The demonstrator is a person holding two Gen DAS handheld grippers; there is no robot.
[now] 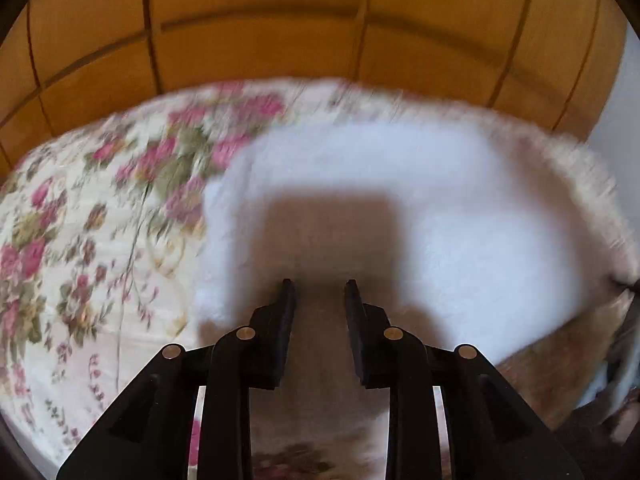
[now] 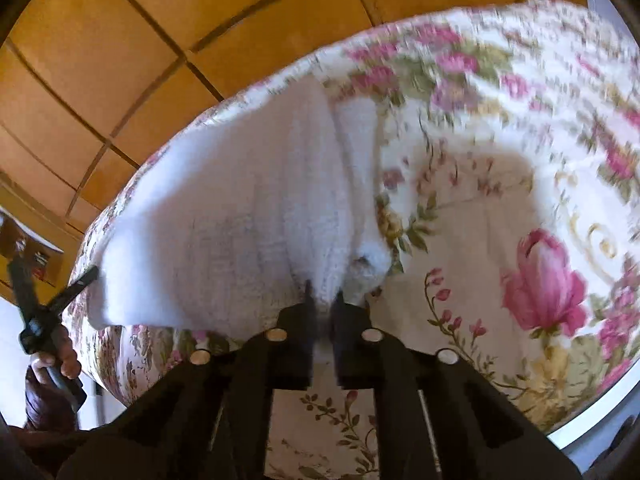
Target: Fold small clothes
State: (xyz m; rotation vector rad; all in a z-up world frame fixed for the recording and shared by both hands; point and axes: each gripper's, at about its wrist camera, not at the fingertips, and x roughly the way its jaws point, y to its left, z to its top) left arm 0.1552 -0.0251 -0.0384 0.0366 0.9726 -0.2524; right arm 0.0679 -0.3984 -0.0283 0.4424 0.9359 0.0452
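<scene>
White knitted cloth (image 2: 224,220) lies spread on the floral bedspread (image 2: 500,208), one edge pinched between the closed fingers of the right gripper (image 2: 323,294). The left gripper (image 1: 318,284) hovers above the cloth, parted, holding nothing.

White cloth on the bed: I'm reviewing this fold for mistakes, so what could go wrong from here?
1. The right tool pinches only a narrow bunch of the white cloth. A pull might slip it free or drag the fold crooked.
2. The left tool has its jaws apart with nothing between them, so that side lies unheld and may bunch.
3. The cloth lies close to the edge of the floral bedspread and could slide off.
</scene>
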